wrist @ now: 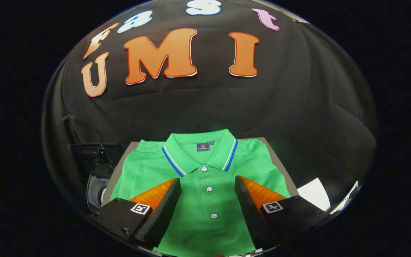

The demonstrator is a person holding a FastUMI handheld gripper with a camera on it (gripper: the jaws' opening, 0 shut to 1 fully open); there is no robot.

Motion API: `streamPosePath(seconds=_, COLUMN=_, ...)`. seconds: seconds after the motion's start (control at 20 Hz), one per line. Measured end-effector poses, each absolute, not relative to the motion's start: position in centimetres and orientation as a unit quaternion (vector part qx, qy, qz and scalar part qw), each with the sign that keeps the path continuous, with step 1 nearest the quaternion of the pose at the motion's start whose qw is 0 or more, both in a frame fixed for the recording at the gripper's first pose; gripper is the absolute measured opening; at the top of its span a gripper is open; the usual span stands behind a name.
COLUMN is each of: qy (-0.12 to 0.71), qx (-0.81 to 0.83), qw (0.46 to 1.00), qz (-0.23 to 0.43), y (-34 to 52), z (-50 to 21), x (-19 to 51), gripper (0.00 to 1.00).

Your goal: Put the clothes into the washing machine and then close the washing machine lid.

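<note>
— Where do we see the shirt?
— The green polo shirt (205, 185) lies flat on the grey worktop (126, 153), collar away from us, its button placket between our fingers.
— And our gripper (208, 185)?
— Its jaws stand wide apart, gripping nothing.

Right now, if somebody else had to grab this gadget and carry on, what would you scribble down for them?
Tongs: open, holding nothing, hovering over the shirt with one finger either side of the button placket.
Green polo shirt: lies flat and buttoned, collar pointing away from the tongs, on a grey board.
A dark, round-edged object sits beside the board past the left finger; it may be the washing machine, but I cannot tell, nor see a lid.
Done: nothing yet.
Left: grip the shirt, put it in the machine, close the lid.
</note>
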State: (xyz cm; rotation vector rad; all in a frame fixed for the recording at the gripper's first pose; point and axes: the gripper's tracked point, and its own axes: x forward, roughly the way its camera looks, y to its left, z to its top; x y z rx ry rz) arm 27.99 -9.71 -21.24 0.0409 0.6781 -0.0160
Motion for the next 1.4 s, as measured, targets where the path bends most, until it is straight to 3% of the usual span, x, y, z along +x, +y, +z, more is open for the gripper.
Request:
streamPosePath(seconds=0.9, qy=0.524, qx=0.037, qw=0.851, qz=0.017, y=-8.7, z=-24.0, x=28.0, gripper=0.98)
streamPosePath(seconds=1.1, qy=0.536, qx=0.029, qw=0.843, qz=0.034, y=-7.9, z=-23.5, x=27.7, gripper=0.83)
streamPosePath(seconds=1.25, qy=0.541, qx=0.022, qw=0.839, qz=0.056, y=-8.0, z=-23.1, x=27.6, gripper=0.52)
streamPosePath(seconds=1.35, qy=0.546, qx=0.022, qw=0.836, qz=0.047, y=-7.8, z=-23.3, x=27.5, gripper=0.42)
streamPosePath(seconds=1.4, qy=0.548, qx=0.026, qw=0.835, qz=0.04, y=-7.7, z=-23.3, x=27.6, gripper=0.42)
